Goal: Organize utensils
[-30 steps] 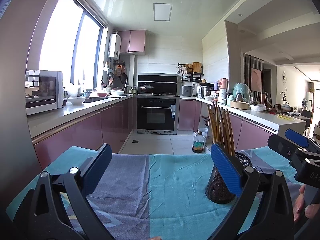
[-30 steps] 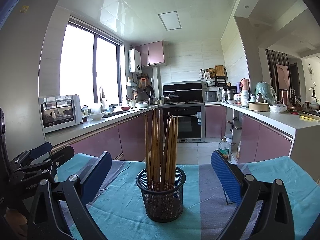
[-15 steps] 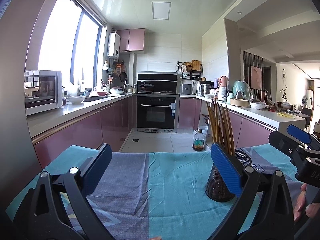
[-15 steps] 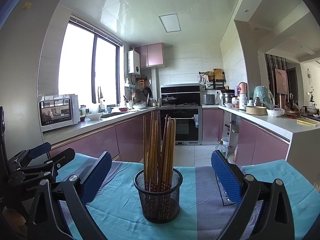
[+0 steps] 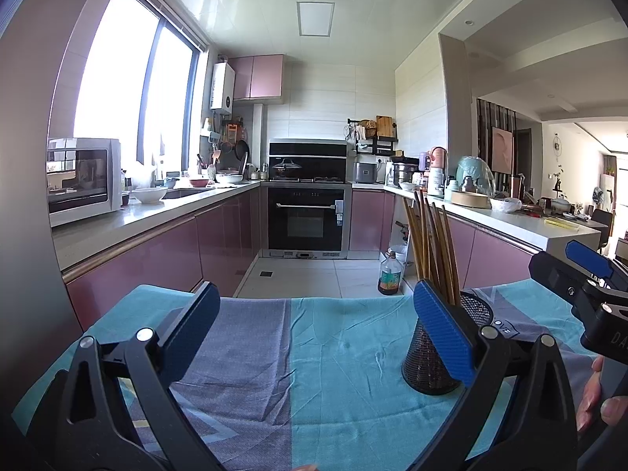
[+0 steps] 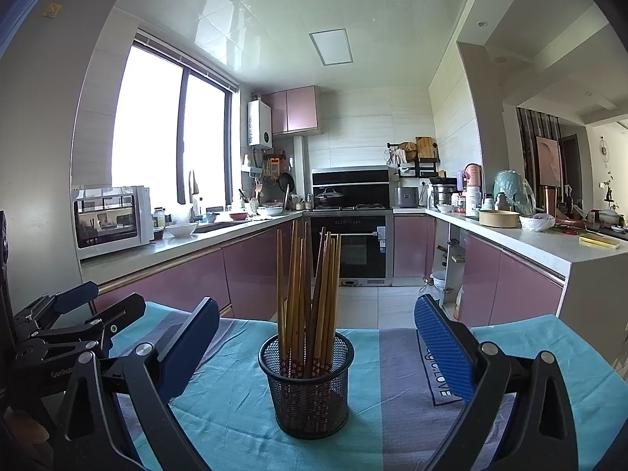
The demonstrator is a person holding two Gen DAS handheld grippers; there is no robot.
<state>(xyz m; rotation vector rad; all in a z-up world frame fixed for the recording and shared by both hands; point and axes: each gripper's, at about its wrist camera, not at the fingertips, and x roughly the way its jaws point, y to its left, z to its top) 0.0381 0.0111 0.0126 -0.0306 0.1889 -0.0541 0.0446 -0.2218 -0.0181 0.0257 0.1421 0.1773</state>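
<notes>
Since a second ago little has shifted: the mesh cup sits slightly lower and a touch left in the right wrist view, and slightly lower in the left one, so both cameras seem to have tipped up a little. The right tongs (image 6: 316, 343) stand spread wide with nothing between the blue pads, and the black mesh holder (image 6: 306, 382) sits squarely between them at twelve o'clock, untouched. The left tongs (image 5: 314, 325) are just as wide apart and hold nothing; from them the same holder (image 5: 443, 357) lies at about two o'clock, partly behind the right-hand pad (image 5: 441, 337), though I cannot tell whether they touch. The wooden chopsticks (image 6: 308, 298) stand upright in the holder, fanning slightly, their patterned tips down. I judge them light, stiff and rather smooth, apt to slide or roll if pinched singly; the upper shafts, clear of the rim, look the best place to nip, a few together. The holder looks light and could tip or drag on the cloth if a stick binds. It rests on a teal and grey striped cloth (image 6: 396, 404) covering the counter, near its far edge. Beyond lie a microwave (image 6: 112, 219) at ten o'clock and a built-in oven (image 6: 353, 247) at twelve.
</notes>
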